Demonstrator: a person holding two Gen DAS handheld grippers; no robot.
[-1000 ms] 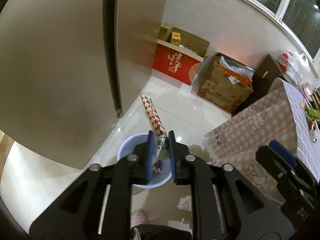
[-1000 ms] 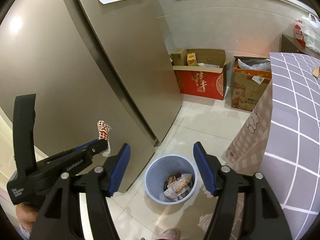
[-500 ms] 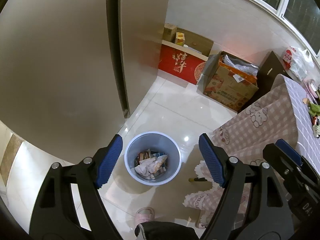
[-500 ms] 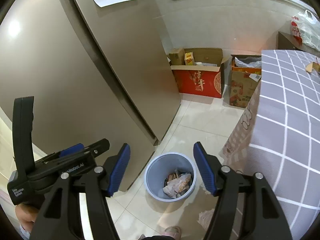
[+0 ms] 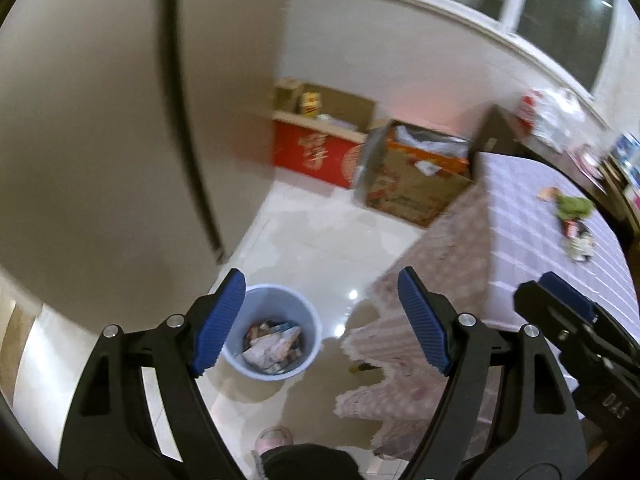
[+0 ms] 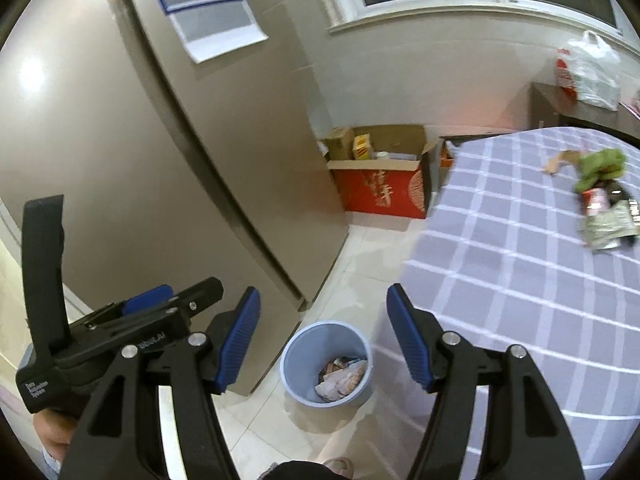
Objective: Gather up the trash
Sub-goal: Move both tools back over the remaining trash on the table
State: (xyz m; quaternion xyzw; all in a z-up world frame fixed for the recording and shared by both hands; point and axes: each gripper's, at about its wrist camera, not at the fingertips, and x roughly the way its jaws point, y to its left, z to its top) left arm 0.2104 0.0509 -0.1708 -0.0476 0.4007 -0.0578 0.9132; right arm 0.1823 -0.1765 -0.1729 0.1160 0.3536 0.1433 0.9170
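A pale blue bin (image 5: 276,332) (image 6: 328,362) stands on the tiled floor beside the table, with wrappers (image 5: 274,346) lying inside it. My left gripper (image 5: 320,322) hangs above it, open and empty. My right gripper (image 6: 322,338) is open too, with nothing between its blue pads (image 6: 240,338). On the checked tablecloth (image 6: 520,264) lie more scraps: a green wrapper (image 6: 602,162), a red and silver packet (image 6: 606,220) and a brown scrap (image 6: 560,160). The same scraps (image 5: 574,220) show far right in the left wrist view.
A tall beige fridge (image 6: 180,160) fills the left side. A red carton (image 5: 316,156) and an orange box (image 5: 416,184) stand against the far wall under the window. A white plastic bag (image 6: 590,72) sits on a dark cabinet. A person's slipper (image 5: 274,442) is near the bin.
The left gripper opened and let the red-and-white wrapper fall into the bin. Both grippers then rose and swung right, bringing more of the tabletop into view.
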